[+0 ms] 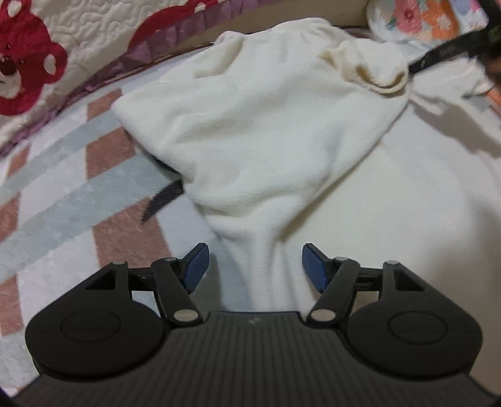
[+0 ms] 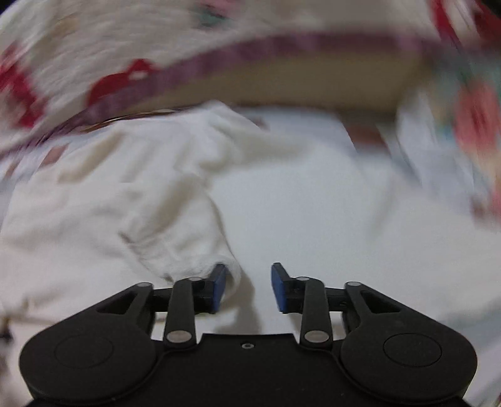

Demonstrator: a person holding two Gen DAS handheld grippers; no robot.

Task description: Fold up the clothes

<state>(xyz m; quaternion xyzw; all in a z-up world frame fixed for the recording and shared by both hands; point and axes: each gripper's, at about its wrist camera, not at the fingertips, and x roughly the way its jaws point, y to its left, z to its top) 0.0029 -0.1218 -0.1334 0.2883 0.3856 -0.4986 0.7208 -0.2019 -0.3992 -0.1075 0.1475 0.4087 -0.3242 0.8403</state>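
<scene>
A cream fleece garment (image 1: 250,125) lies crumpled on a white sheet (image 1: 407,219), with an open cuff (image 1: 379,78) at its far right. It narrows into a ridge that runs down between the blue pads (image 1: 197,266) of my left gripper (image 1: 253,266). That gripper is open, with a gap showing on both sides of the ridge. The right wrist view is blurred. There the same garment (image 2: 109,203) fills the left, and its near edge brushes the left pad (image 2: 219,288) of my right gripper (image 2: 249,288). The right gripper is open over bare sheet (image 2: 313,203).
A pink and grey plaid blanket (image 1: 62,203) covers the left. A dark strip (image 1: 162,197) pokes out from under the garment. A quilt with a red bear (image 1: 31,62) rises behind, and a floral cushion (image 1: 422,18) sits at the far right. A dark blurred object (image 1: 444,50) crosses the top right corner.
</scene>
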